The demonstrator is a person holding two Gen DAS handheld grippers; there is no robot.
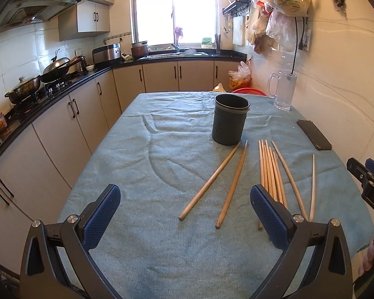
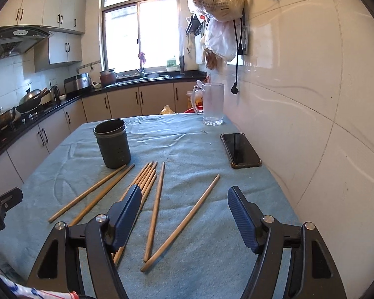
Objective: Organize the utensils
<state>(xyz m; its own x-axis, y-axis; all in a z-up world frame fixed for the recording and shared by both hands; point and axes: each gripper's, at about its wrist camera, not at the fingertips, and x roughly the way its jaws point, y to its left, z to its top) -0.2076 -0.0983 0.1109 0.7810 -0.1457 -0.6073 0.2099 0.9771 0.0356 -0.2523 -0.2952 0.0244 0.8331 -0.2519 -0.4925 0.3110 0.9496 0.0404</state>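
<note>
The dark utensil holder stands upright on the teal cloth; nothing protrudes from it. Wooden chopsticks lie loose just near it. Left gripper and right gripper are both spread, gripping nothing.

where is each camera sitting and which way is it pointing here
Left wrist: on the left gripper, low over the near end of the table, aimed down its length toward the window; its open fingers frame two loose chopsticks; the right gripper and a hand show at the right edge.
Right wrist: on the right gripper, nearer the tiled wall, same heading; open fingers, nothing between them.
Shared: dark holder, chopsticks, phone, glass mug, blue towel.
</note>
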